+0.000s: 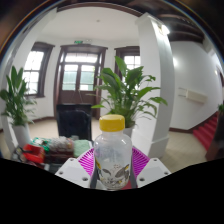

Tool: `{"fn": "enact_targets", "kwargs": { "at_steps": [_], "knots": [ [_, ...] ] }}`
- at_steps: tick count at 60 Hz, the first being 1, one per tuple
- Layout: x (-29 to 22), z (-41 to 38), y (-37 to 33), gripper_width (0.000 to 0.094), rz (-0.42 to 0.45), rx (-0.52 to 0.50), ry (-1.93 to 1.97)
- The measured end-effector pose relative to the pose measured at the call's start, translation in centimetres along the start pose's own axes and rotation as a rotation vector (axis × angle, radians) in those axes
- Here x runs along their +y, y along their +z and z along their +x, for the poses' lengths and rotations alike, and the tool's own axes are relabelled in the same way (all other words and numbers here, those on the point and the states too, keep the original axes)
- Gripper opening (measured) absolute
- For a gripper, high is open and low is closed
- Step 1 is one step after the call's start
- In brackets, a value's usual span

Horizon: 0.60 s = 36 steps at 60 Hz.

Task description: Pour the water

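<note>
A clear plastic bottle (pixel 112 155) with a yellow cap (pixel 113 123) stands upright between my two fingers. My gripper (pixel 112 166) is shut on the bottle: both magenta pads (pixel 86 160) press against its sides. The bottle is held up high, with the room far behind it. Its lower part bears a pale label. I cannot see any cup or vessel in this view.
A tall green potted plant (pixel 130 90) stands just behind the bottle. Another plant (pixel 14 95) stands at the left by a window. A dark wooden door (pixel 78 75) is at the back. Red and green objects (pixel 35 152) lie low at the left. A white pillar (pixel 156 70) stands right.
</note>
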<state>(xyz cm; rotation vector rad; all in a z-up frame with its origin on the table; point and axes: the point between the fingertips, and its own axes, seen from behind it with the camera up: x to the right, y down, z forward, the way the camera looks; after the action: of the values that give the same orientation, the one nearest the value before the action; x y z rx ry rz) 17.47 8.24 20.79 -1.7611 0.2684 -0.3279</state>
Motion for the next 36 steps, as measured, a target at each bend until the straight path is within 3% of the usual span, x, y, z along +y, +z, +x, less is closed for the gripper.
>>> {"fn": "enact_targets", "kwargs": {
  "at_steps": [12,27,36],
  "knots": [
    [6.1,6.7,5.6,0.0461,-0.088,0.109,-0.097],
    [12.3,7.7,8.6,0.0482,-0.112,0.054,0.042],
    [12.2,7.6,8.3,0.0479,-0.019,0.029,0.145]
  ]
}}
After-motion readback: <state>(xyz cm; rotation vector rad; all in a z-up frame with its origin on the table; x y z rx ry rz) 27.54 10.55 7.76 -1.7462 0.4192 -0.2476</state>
